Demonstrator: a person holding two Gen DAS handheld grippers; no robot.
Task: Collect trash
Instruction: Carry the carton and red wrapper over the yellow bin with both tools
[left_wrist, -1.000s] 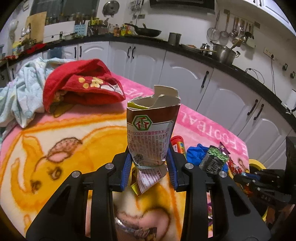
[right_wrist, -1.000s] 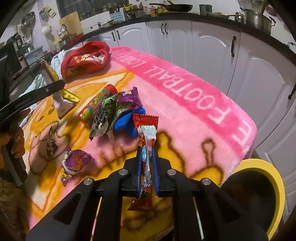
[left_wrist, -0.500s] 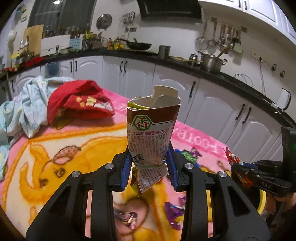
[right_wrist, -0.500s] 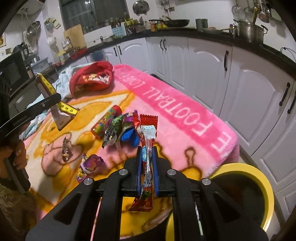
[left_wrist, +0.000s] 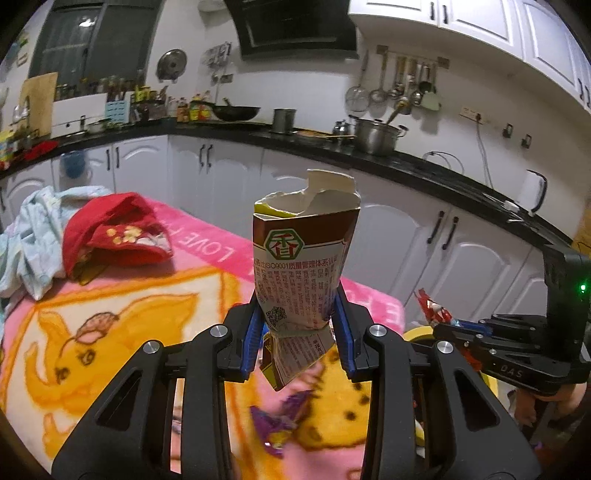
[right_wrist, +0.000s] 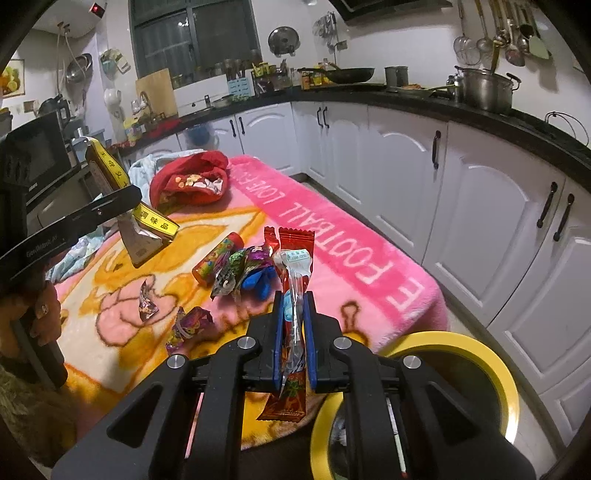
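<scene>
L gripper (left_wrist: 297, 334) w/ torn carton (left_wrist: 304, 266); R gripper (right_wrist: 293, 328) w/ red wrapper (right_wrist: 293, 291)

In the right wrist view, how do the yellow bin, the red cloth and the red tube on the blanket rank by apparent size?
1. yellow bin, largest, though it sits nearest the camera.
2. red cloth, farther away.
3. red tube, smallest.

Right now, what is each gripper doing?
Left gripper: shut on a torn brown snack bag.
Right gripper: shut on a red snack wrapper.
</scene>
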